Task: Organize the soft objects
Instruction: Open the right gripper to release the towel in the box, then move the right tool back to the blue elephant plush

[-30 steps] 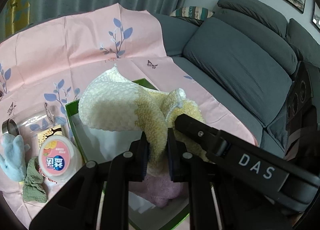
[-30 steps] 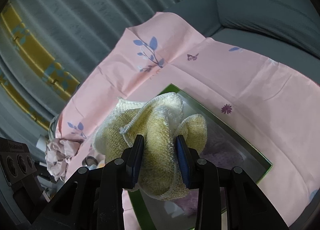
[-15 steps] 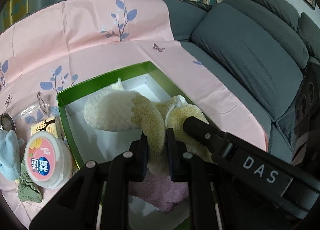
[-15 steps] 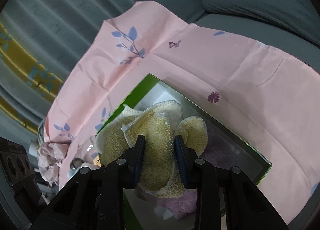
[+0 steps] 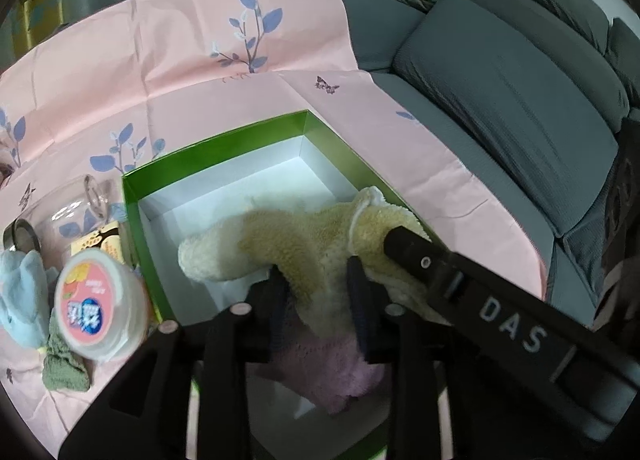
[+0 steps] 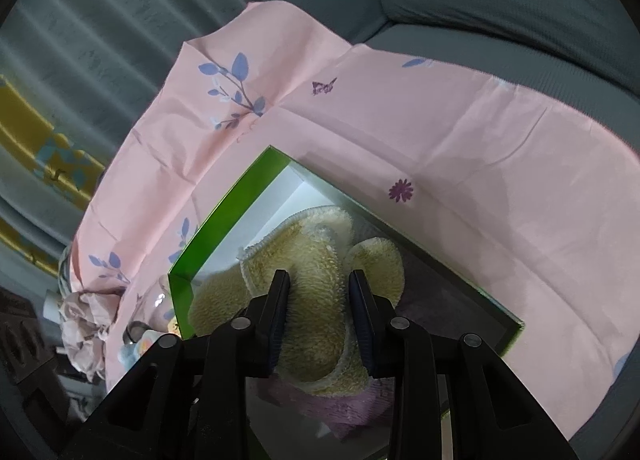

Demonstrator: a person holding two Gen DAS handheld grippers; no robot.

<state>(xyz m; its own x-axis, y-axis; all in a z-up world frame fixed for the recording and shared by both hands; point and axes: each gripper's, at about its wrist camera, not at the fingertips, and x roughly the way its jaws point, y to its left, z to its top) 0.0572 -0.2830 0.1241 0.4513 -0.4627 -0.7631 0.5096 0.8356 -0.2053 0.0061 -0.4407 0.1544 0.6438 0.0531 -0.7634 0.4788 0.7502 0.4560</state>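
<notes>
Yellow towel [image 5: 304, 248] in green box [image 5: 216, 148], both grippers on it.

Left wrist view: towel, cream and yellow, lies low centre inside the white-lined box, draped over a pink towel [image 5: 332, 364] at bottom centre. Left gripper [image 5: 318, 284] jaws are opening, a towel fold between them and the pads no longer squeezing it. Right gripper [image 6: 318, 292] in its own view is clamped on a thick yellow fold, pads pressing both sides; its black arm crosses lower right of the left view. Box sits on pink floral cloth [image 5: 192, 72]. At lower left, beside the box: round white tub with pink lid [image 5: 100, 304], light blue soft item [image 5: 20, 300], small green cloth [image 5: 64, 368]. Grey sofa [image 5: 512, 100] upper right.
</notes>
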